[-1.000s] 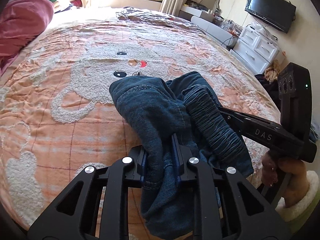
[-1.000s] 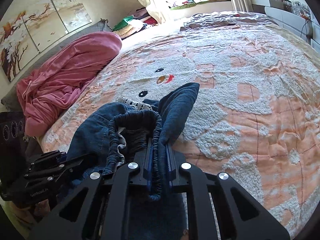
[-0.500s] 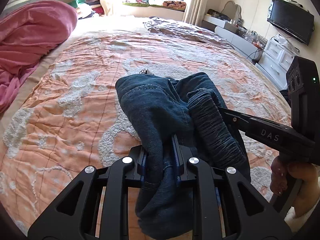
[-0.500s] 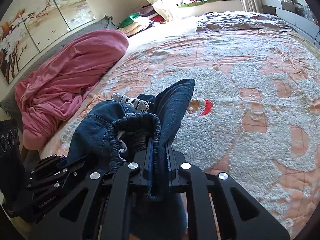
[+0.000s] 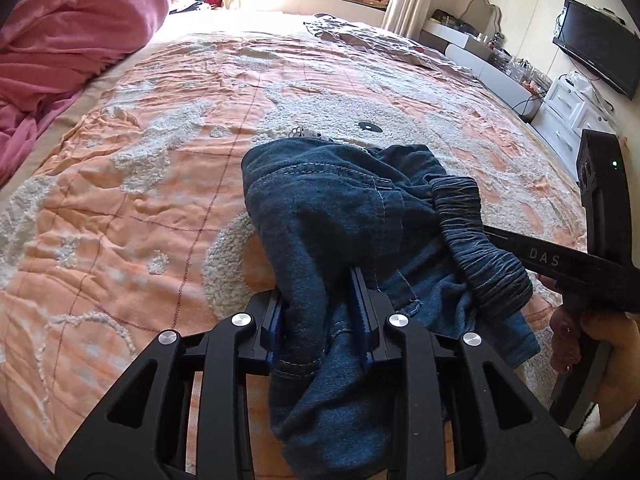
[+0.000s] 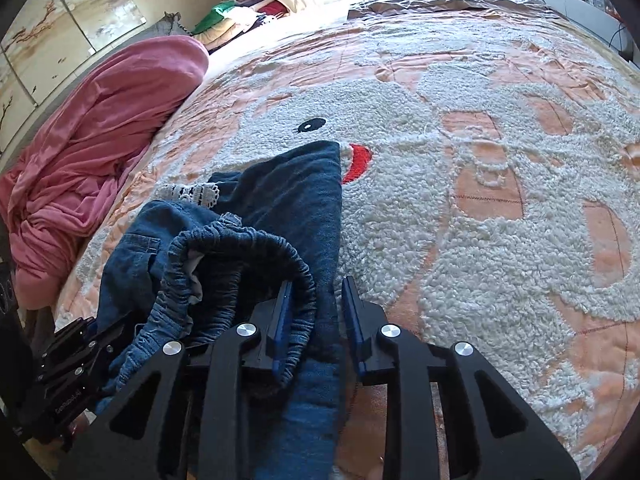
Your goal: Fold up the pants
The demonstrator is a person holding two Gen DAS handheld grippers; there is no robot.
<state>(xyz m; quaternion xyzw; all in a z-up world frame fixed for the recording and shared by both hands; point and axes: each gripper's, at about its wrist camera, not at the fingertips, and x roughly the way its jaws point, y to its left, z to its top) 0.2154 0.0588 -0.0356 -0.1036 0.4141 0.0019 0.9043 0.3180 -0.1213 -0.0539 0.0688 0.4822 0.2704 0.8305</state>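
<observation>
The dark blue denim pants (image 5: pixel 320 200) lie bunched on the orange and white bedspread (image 5: pixel 160 200), the elastic waistband (image 5: pixel 480 248) on the right. My left gripper (image 5: pixel 320 304) is low over the near end; its jaws are opening, and a thick fold still fills the gap and touches both pads. In the right wrist view the pants (image 6: pixel 288 200) spread forward with a white lace trim (image 6: pixel 188 192) at the far edge. My right gripper (image 6: pixel 316 308) has its jaws opening; the waistband drapes over the left finger and cloth lies loose between the pads.
A pink blanket (image 6: pixel 100 120) is heaped along the bed's left side. A TV (image 5: pixel 596 52) and white drawers (image 5: pixel 568 108) stand by the right wall. A hand (image 5: pixel 592 332) holds the right gripper's handle. The bedspread runs on beyond the pants.
Both grippers moved forward over the bed and sank, carrying the pants with them. Both pairs of jaws stand wider than before, the right pair clearly so.
</observation>
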